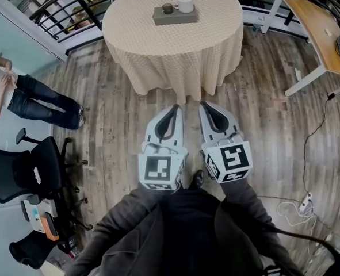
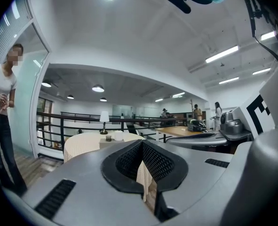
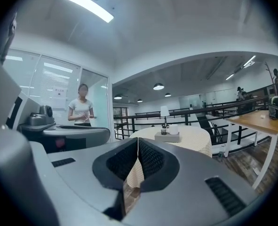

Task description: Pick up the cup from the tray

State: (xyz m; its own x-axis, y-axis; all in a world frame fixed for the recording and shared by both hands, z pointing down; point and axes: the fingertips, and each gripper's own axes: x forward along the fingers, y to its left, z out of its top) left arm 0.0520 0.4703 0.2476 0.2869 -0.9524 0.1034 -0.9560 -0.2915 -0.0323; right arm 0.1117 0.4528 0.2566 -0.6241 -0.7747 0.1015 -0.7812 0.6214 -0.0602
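Observation:
A white cup (image 1: 185,3) and a small dark cup (image 1: 167,8) stand on a grey tray (image 1: 175,18), on a round table with a cream cloth (image 1: 175,50) at the far side of the room. My left gripper (image 1: 175,107) and right gripper (image 1: 205,103) are held side by side in front of me, short of the table, both shut and empty. The left gripper view has its jaws (image 2: 142,141) together, with the white cup (image 2: 118,135) far beyond. From the right gripper (image 3: 138,139), also shut, the tray (image 3: 167,138) and white cup (image 3: 173,130) show in the distance.
A person (image 1: 20,94) stands at the left by a glass wall. Black office chairs (image 1: 26,171) are at the lower left. A wooden desk (image 1: 319,27) stands at the right, with a cable and a power strip (image 1: 305,203) on the floor. A black railing (image 1: 72,7) runs behind the table, which bears a lamp (image 3: 164,112).

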